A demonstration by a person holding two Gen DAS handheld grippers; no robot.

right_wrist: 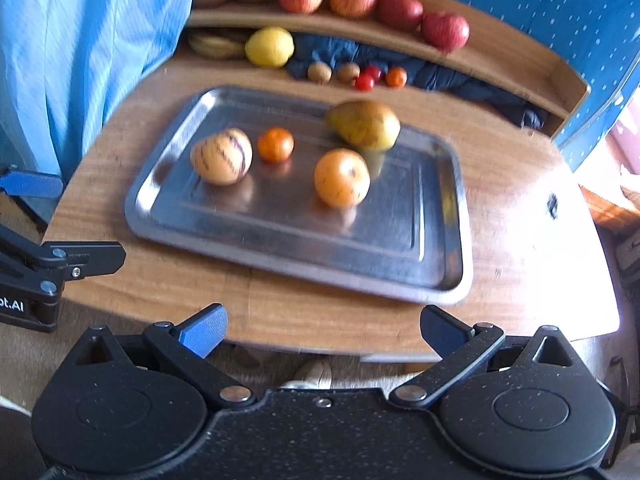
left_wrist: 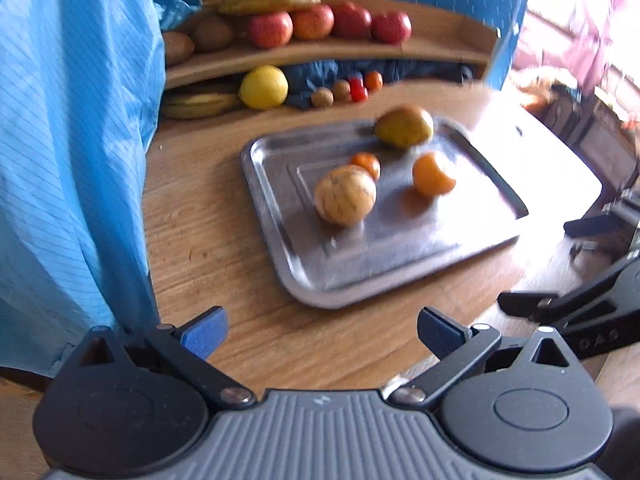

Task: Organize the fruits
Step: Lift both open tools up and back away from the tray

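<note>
Both hand-held grippers, left [left_wrist: 320, 330] and right [right_wrist: 322, 328], hover spread and empty near the tray [right_wrist: 448, 280]; its four fruits, including the pear [right_wrist: 366, 124], seemingly await sorting.

silver tray [right_wrist: 440, 240], purple-striped yellow melon [right_wrist: 221, 156], yellow lemon [right_wrist: 269, 46]

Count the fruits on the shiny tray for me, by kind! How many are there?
On the metal tray:
Pear: 1
Striped yellow melon-like fruit: 1
Big orange fruit: 1
Small orange tangerine: 1
Total: 4

Both grippers, left and right, are open and hold nothing.
</note>
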